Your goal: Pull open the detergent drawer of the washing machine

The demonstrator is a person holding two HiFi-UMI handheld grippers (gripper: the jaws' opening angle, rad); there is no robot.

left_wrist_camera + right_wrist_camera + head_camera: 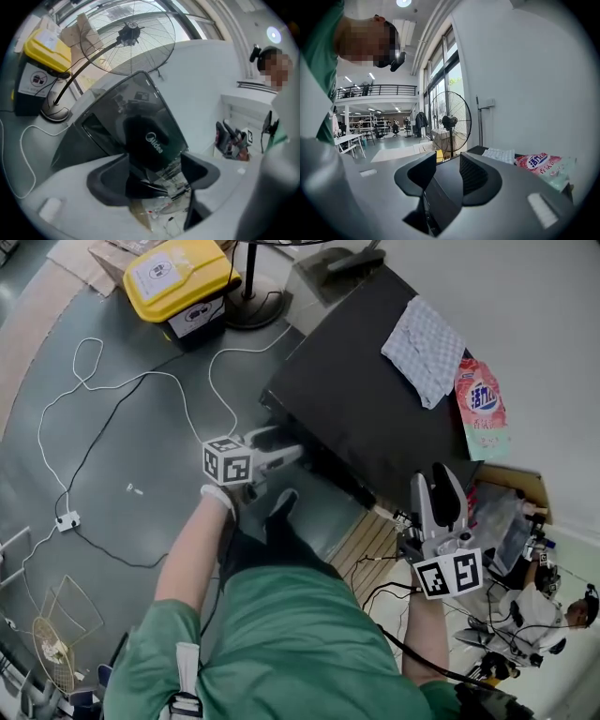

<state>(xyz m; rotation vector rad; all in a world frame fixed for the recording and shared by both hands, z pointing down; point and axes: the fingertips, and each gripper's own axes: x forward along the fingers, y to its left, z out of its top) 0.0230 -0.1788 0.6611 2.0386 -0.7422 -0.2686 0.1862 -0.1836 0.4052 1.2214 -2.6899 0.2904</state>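
Left gripper view: "Midea" washing machine [151,140]

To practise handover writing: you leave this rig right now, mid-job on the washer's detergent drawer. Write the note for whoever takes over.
Left gripper: fingers apart, empty, aimed at the Midea front piece on the washer, probably the drawer; no grip.
Right gripper: fingers apart, empty, off the washer's near corner.
Cloth and detergent bag lie on top.
Done: approach only; no drawer seen pulled out.
Left: grip the drawer, pull it open.
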